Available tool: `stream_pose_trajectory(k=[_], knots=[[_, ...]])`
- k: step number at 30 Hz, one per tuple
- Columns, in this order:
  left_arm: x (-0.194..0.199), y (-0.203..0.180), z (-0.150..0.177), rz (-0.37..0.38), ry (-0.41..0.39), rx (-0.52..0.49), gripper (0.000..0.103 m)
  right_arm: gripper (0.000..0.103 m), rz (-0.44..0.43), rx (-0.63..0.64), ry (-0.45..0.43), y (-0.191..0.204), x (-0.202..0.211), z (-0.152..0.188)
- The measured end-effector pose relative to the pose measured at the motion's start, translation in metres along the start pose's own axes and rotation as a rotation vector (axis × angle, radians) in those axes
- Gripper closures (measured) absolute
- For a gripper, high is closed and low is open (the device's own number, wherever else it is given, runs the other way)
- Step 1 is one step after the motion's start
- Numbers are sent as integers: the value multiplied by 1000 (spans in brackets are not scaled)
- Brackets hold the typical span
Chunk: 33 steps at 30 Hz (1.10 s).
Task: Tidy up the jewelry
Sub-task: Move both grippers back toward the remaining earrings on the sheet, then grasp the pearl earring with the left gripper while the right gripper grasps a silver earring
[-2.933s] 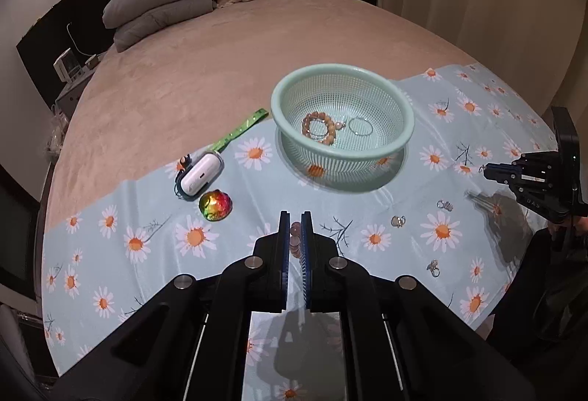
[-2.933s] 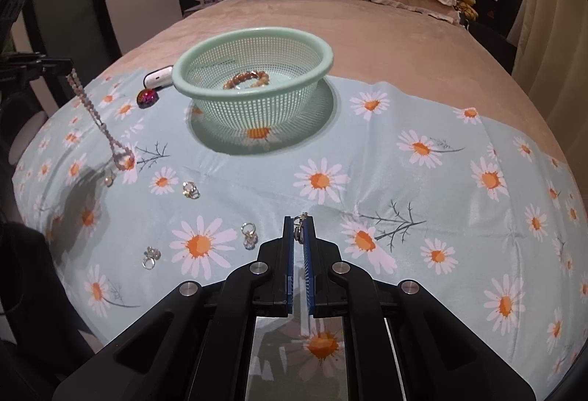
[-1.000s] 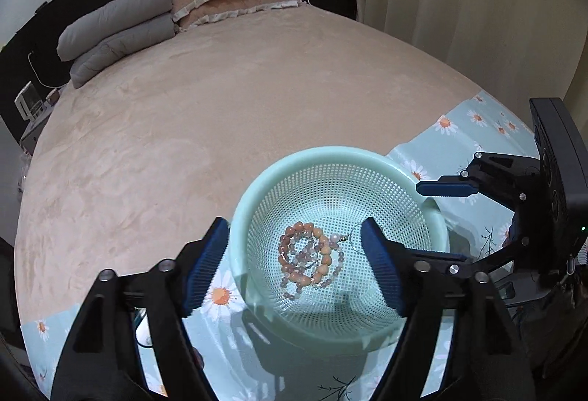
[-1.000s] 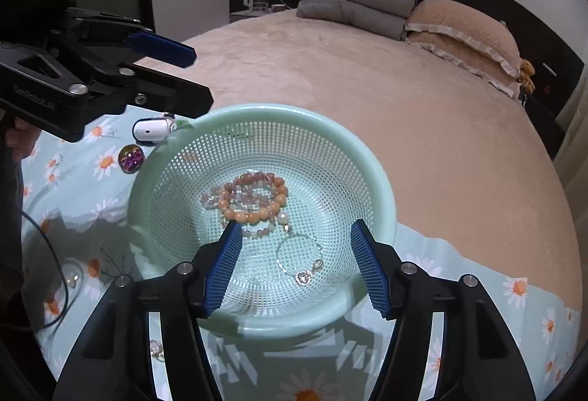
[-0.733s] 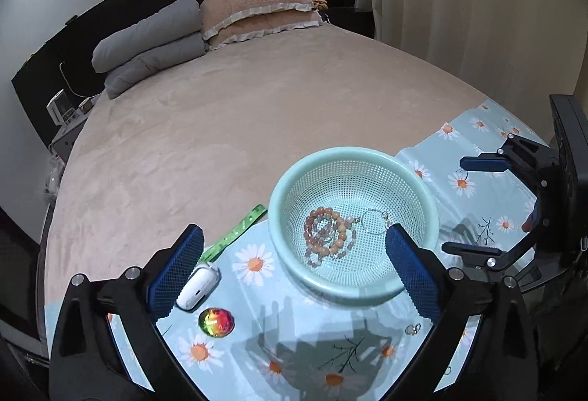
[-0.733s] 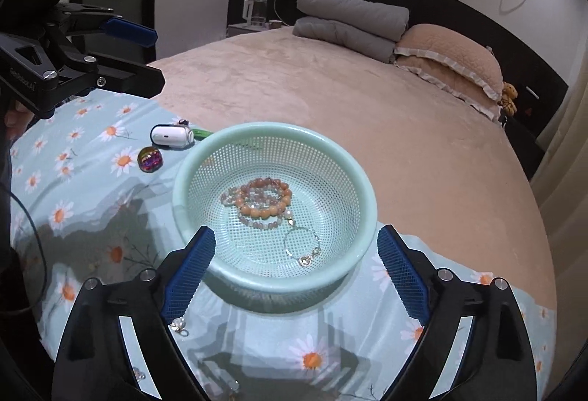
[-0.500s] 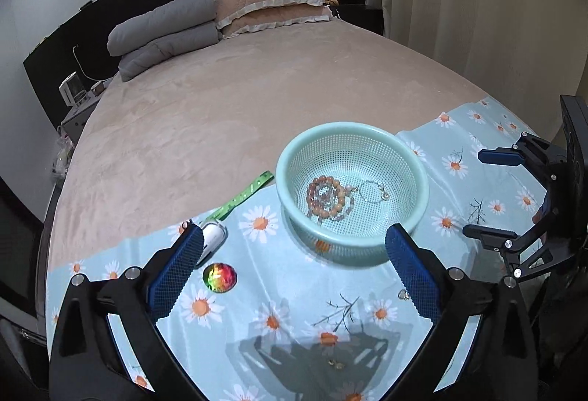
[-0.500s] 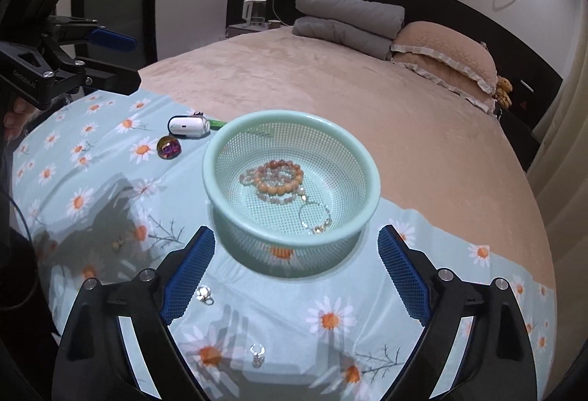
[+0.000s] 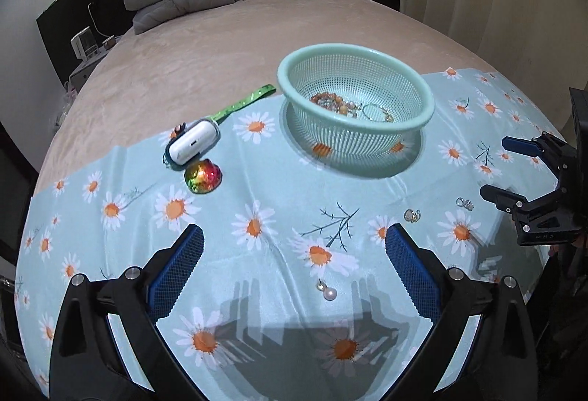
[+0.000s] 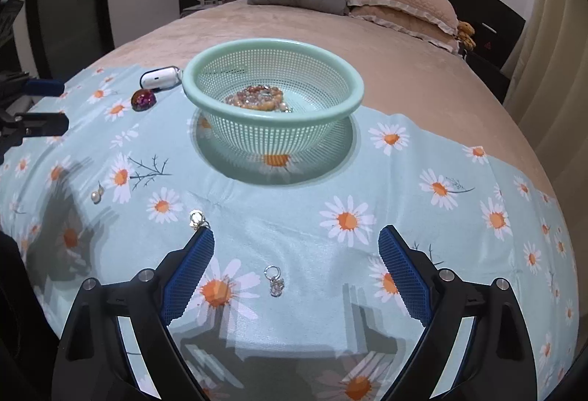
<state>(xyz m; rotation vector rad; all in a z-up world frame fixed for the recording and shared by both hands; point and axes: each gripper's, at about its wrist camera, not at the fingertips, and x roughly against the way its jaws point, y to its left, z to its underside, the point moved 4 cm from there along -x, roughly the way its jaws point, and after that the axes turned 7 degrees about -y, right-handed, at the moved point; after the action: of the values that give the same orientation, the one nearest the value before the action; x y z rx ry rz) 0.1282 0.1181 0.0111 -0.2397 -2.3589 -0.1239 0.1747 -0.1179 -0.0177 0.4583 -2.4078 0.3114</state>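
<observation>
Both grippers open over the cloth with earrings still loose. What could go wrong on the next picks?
1. The pearl earring and the silver earring are tiny and flat on the thin daisy cloth; the fingers may pinch fabric instead.
2. Dragging bunched cloth could shift or tip the light basket holding the bracelets.
3. A third earring lies right beside the right gripper finger; it could get knocked away.

white case (image 9: 193, 140), iridescent trinket (image 9: 203, 176), green strap (image 9: 245, 101), grey pillows (image 9: 180, 4)
</observation>
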Motion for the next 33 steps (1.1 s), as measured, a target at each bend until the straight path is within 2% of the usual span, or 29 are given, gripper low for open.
stream_pose_trajectory(k=[4,6,11,15,21,24,26,30,33], knots=[[-14,-2,26,-14,27,34,6,16,-5,-13,-33,6,-2,8],[-19,-6,36,-18,32,29,6,16,21,-7,-23,6,-6,14],[-37,-17,55,-29,53,-9,6,18,-3,-42,15,1,-18,33],[-48,-23,62,-27,58,-34,6,36,-10,-25,45,5,-31,44],[-61,-20,71,-21,63,11,6,41,-38,-58,55,5,-40,52],[-60,-23,71,-14,46,-3,18,45,-60,-101,51,4,-42,55],[-57,-27,70,4,39,-17,36,49,-66,-117,57,4,-42,54],[-56,-28,70,18,51,-5,41,64,-103,-117,63,6,-41,53],[-55,-27,71,20,59,-3,50,77,-125,-100,64,11,-40,53]])
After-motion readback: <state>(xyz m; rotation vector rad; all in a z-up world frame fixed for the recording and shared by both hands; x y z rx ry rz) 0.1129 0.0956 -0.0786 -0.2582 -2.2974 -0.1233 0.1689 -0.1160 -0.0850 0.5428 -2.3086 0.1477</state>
